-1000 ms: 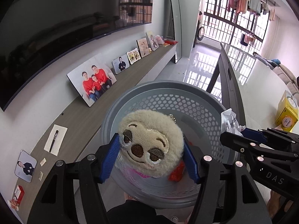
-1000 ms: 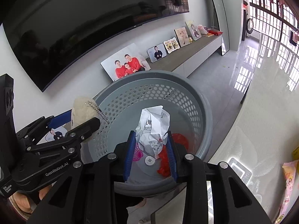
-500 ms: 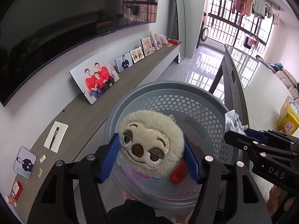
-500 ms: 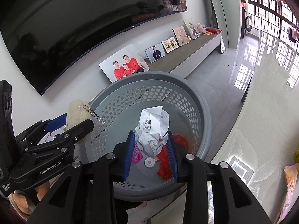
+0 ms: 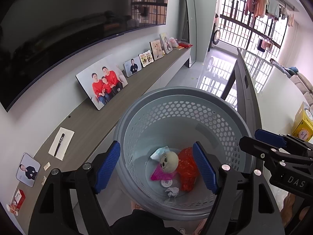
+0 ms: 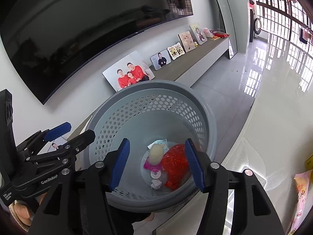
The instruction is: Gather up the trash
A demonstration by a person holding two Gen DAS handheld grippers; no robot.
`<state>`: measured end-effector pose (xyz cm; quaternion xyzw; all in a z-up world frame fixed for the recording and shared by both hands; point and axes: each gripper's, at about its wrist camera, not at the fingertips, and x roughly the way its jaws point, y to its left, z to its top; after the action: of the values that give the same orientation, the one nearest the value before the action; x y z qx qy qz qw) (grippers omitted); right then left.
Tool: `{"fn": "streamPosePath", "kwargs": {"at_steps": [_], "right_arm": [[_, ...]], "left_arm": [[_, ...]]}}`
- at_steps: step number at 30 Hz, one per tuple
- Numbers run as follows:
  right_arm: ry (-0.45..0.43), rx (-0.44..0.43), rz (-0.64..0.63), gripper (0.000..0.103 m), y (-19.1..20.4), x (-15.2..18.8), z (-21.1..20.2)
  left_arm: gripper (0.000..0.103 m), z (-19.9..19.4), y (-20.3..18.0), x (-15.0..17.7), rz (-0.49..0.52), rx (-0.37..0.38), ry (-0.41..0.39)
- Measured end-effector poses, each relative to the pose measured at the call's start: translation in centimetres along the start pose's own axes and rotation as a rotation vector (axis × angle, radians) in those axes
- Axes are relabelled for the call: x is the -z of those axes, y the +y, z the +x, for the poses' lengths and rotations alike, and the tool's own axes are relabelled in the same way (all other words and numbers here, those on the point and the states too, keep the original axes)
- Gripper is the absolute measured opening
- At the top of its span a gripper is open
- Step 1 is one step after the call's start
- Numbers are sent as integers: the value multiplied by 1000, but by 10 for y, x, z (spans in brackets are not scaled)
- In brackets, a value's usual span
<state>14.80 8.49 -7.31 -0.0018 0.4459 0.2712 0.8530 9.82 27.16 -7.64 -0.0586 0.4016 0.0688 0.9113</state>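
A grey perforated trash basket (image 5: 176,98) stands below both grippers; it also shows in the right wrist view (image 6: 148,90). On its bottom lie the plush sloth toy (image 5: 169,161), a red plastic bag (image 5: 186,168), a pink wrapper (image 5: 158,176), a white wrapper (image 5: 157,153) and a crumpled paper ball (image 5: 172,192). The toy (image 6: 156,153) and the bag (image 6: 175,162) show in the right wrist view too. My left gripper (image 5: 156,168) is open and empty above the basket. My right gripper (image 6: 156,164) is open and empty beside it.
A low wooden TV bench (image 5: 93,119) with photo frames (image 5: 101,82) runs along the wall under a large TV (image 5: 58,29). A notepad with a pen (image 5: 61,143) lies on the bench. A yellow box (image 5: 303,121) stands on the white table on the right.
Both grippers have opened. The plush toy dropped from the left one and the crumpled paper from the right one; both now lie in the basket.
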Motion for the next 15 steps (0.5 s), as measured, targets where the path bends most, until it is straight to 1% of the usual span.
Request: {"fn": "streamPosePath", "kwargs": {"at_steps": [15], "right_arm": [[-5, -4, 9, 57, -2, 1, 0]], "left_arm": [[75, -1, -2, 0, 1, -7, 6]]}}
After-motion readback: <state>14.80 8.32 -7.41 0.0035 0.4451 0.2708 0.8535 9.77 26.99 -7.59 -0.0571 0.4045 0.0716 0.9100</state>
